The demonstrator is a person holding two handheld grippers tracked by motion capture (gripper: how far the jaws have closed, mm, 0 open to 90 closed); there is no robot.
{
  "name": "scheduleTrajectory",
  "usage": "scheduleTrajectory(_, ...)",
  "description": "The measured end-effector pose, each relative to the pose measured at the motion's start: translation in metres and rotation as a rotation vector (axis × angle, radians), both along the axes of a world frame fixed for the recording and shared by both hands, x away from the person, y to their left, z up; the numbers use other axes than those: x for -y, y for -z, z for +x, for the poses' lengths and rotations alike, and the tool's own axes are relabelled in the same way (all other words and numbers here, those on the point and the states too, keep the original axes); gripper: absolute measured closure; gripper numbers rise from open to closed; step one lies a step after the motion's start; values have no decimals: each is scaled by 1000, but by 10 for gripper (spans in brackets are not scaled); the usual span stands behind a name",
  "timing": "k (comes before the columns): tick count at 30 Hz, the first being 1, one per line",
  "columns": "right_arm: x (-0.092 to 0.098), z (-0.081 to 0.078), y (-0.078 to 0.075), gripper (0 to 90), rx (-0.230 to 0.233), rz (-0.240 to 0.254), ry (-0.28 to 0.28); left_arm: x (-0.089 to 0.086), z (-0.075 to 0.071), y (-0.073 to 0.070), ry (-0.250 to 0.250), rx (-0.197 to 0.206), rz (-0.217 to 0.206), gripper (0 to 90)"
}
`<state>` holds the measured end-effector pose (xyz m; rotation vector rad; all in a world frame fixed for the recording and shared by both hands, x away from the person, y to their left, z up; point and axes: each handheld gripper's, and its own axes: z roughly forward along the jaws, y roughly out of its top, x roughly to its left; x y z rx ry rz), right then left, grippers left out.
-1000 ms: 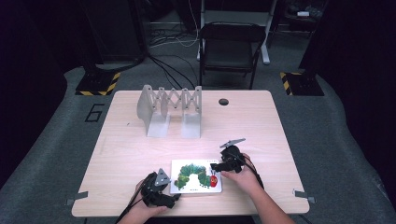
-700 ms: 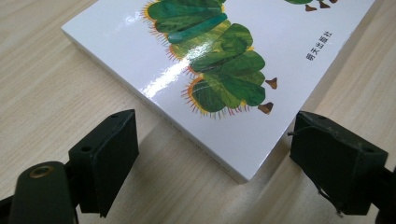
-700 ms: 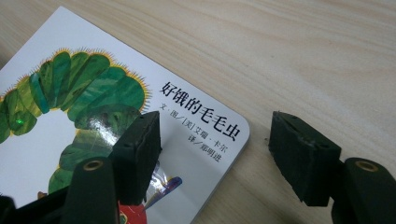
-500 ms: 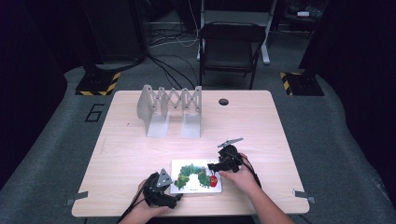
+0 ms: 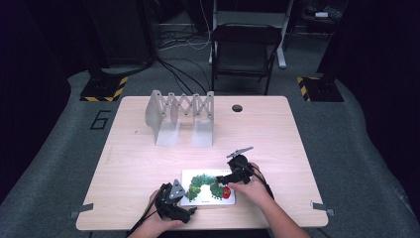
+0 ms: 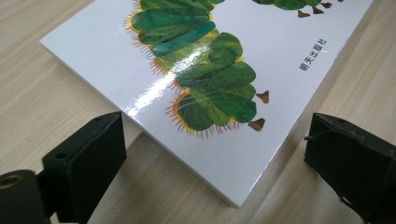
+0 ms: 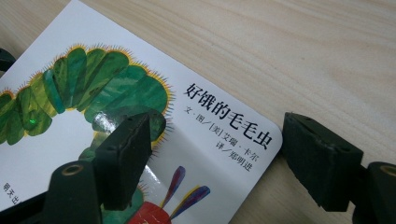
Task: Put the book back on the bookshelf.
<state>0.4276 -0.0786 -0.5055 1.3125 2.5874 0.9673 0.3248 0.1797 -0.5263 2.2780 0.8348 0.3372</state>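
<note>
The picture book (image 5: pixel 208 188) lies flat, cover up, near the worktop's (image 5: pixel 267 129) front edge, a little right of the middle. The left tongs (image 5: pixel 190 210) sit at the book's front-left corner, and the right tongs (image 5: pixel 222 177) at its right end, over the red head of the caterpillar.

In the left gripper view the left tongs (image 6: pixel 215 158) stand spread, one jaw either side of the book's (image 6: pixel 261 60) corner, neither pressing on it; they have just been opening. In the right gripper view the right tongs (image 7: pixel 217 156) are also spread and have just been opening: one jaw hovers over the cover, the other stands off the rounded corner over bare wood, with the book's (image 7: pixel 224 126) edge between them but not pinched.

By the look of it the book is either just set down or about to be lifted; nothing is gripped, and the expanding grey rack (image 5: pixel 181 116) near the back edge stands empty, well apart from the book. Putting the book there, if that is the aim, is all left to do.

The book's thickness is hard to judge, and the hands hide its front edge in the high view.
</note>
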Motion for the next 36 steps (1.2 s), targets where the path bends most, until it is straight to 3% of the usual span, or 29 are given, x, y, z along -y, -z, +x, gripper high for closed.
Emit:
scheduleTrajectory(8, 0, 4, -2, 176, -80, 34, 26, 3, 3, 1, -4, 3, 5, 0)
scheduleTrajectory(12, -3, 7, -5, 210, -102, 5, 28, 3, 7, 2, -13, 3, -10, 3)
scheduleTrajectory(14, -4, 9, -6, 236, -114, 1, 37, 3, 8, 1, -8, 1, 5, 0)
scheduleTrajectory(17, -4, 11, -7, 267, -130, 0, 77, 2, 12, 1, 3, 0, 4, 0)
scheduleTrajectory(22, -5, 9, -7, 315, -93, -41, 70, 3, 12, 1, -1, -5, 6, 0)
scheduleTrajectory(28, -6, 7, -6, 309, -77, -38, 79, 4, 9, 2, -14, 6, -6, 0)
scheduleTrajectory(36, -4, 8, -7, 300, -100, -22, 81, 4, 6, 1, -17, 1, 2, 0)
